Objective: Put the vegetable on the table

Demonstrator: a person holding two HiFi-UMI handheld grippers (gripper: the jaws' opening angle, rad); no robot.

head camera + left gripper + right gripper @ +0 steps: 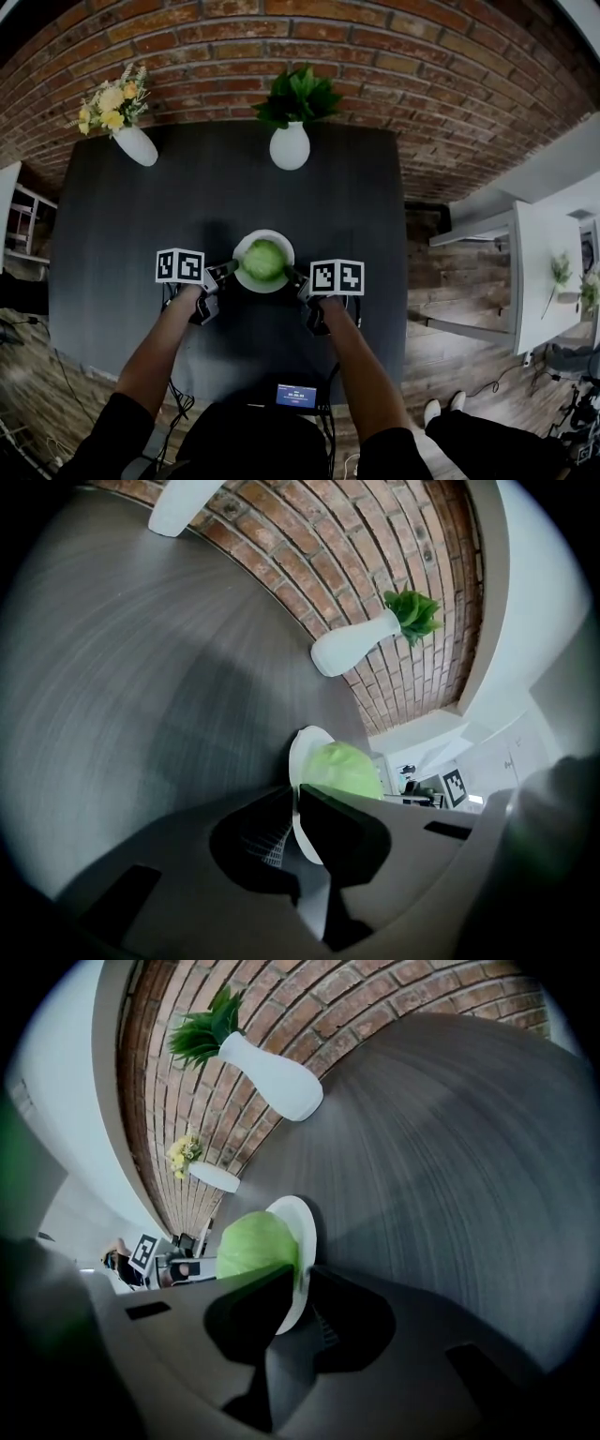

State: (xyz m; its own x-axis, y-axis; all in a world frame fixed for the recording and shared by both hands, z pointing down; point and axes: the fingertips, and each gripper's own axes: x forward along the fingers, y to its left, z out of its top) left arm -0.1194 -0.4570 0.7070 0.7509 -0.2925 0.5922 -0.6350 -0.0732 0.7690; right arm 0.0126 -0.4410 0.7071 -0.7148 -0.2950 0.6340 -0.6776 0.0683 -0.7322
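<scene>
Gripping opposite edges of the white round plate [262, 287], the left tool [228, 272] and the right tool [300, 278] each have their jaws drawn narrow onto its rim. Both tool views show the thin white edge running between the jaws. The round pale-green cabbage head [265, 259] sits in the middle of that plate, between the two tools, over the near half of the dark grey counter [122, 234]. I cannot tell whether the plate rests on the counter or hangs just above it.

The step in hand looks to be setting plate and vegetable down together. To do it well, hold both tools level with each other so the cabbage does not roll. Pinch evenly on both sides, lower straight, and loosen only once the plate's base lies flat.

Farther off, well apart from the plate, a white vase of green leaves [290, 145] and a white vase of yellow flowers [136, 145] stand by the red brick wall [422, 84].
</scene>
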